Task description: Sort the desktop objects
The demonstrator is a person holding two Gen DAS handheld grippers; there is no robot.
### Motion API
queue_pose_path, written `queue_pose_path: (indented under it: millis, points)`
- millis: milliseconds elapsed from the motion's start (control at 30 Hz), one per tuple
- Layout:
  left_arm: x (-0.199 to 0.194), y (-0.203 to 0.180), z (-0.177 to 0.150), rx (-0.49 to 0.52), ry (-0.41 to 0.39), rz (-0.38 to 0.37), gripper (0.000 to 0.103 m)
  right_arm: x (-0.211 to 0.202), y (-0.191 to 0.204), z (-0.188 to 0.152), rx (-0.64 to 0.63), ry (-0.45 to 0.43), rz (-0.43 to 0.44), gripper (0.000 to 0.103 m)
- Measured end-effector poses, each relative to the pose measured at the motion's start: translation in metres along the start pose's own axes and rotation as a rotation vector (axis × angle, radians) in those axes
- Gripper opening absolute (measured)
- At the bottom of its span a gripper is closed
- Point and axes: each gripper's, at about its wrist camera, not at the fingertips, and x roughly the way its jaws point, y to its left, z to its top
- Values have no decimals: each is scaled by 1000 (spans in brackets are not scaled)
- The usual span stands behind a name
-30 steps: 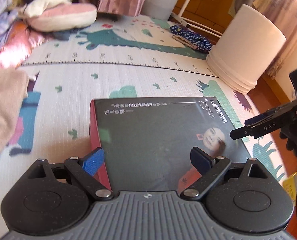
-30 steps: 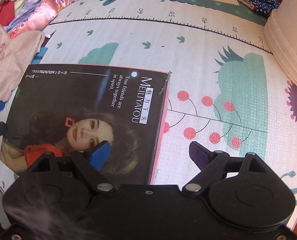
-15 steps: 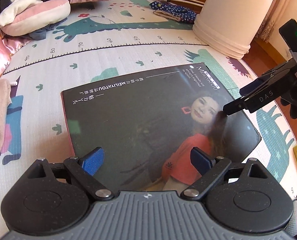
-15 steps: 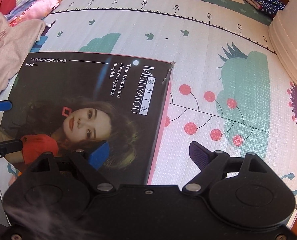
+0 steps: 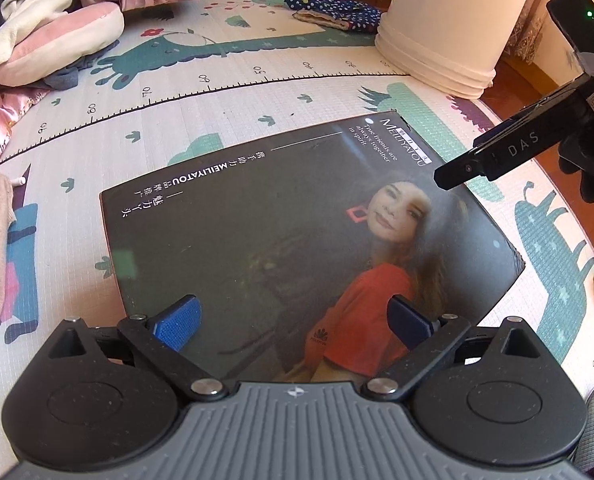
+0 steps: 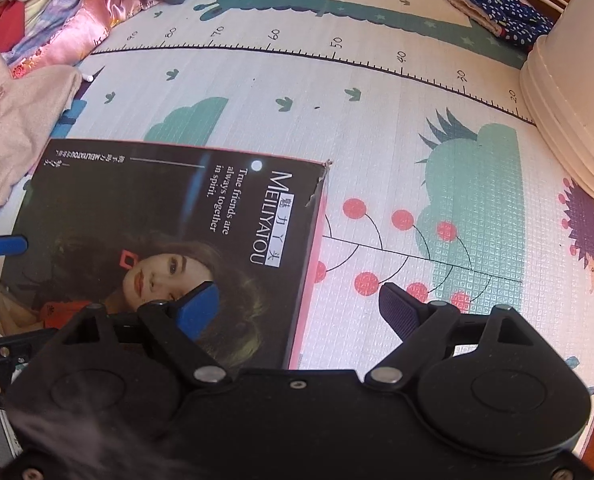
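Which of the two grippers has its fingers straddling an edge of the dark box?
The right gripper: one finger sits over the dark box, the other over the play mat. The left gripper, jaws opening, has both over the lid.

The left gripper (image 5: 293, 320) points steeply downward with its jaws wide and opening at this moment; nothing is between them. Its two blue pads (image 5: 177, 326) stand far apart, each on a black linkage arm ahead of the ribbed grey body. The right gripper (image 6: 297, 308) also tilts steeply down, jaws spread wide and empty, one blue pad to its left and a darker one to its right. From the left wrist view, the right gripper's black finger reaches in from the upper right, carried by a hand in a black glove (image 5: 589, 168). In the right wrist view, one blue fingertip of the left gripper shows at the far left edge.
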Motion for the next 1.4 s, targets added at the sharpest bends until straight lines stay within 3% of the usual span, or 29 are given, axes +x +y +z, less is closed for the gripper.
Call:
queue_pose_path:
  millis: [67, 267, 433, 733, 800, 900, 1033, 1400]
  points:
    - [0, 1, 0, -4, 2, -2, 100, 8, 3, -5, -35, 42, -15, 88]
    - [1, -6, 4, 15, 34, 19, 100, 11, -6, -7, 23, 49, 7, 90]
    - [-8, -6, 6, -85, 61, 26, 100, -5, 0, -10, 7, 43, 7, 90]
    - [-51, -21, 9, -162, 80, 182, 100, -62, 14, -28, -20, -2, 14, 94]
    - [-67, -24, 6, -186, 70, 212, 100, -77, 19, -33, -56, -19, -16, 94]
    - [-90, -29, 1, -215, 53, 225, 100, -101, 27, -40, -79, -78, -144, 94]
    - [-130, -46, -3, -200, -14, 245, 100, -139, 35, -57, 28, -152, -99, 94]
    - [-213, -89, -21, -137, -111, 359, 100, -213, 95, -108, -6, -306, -65, 97]
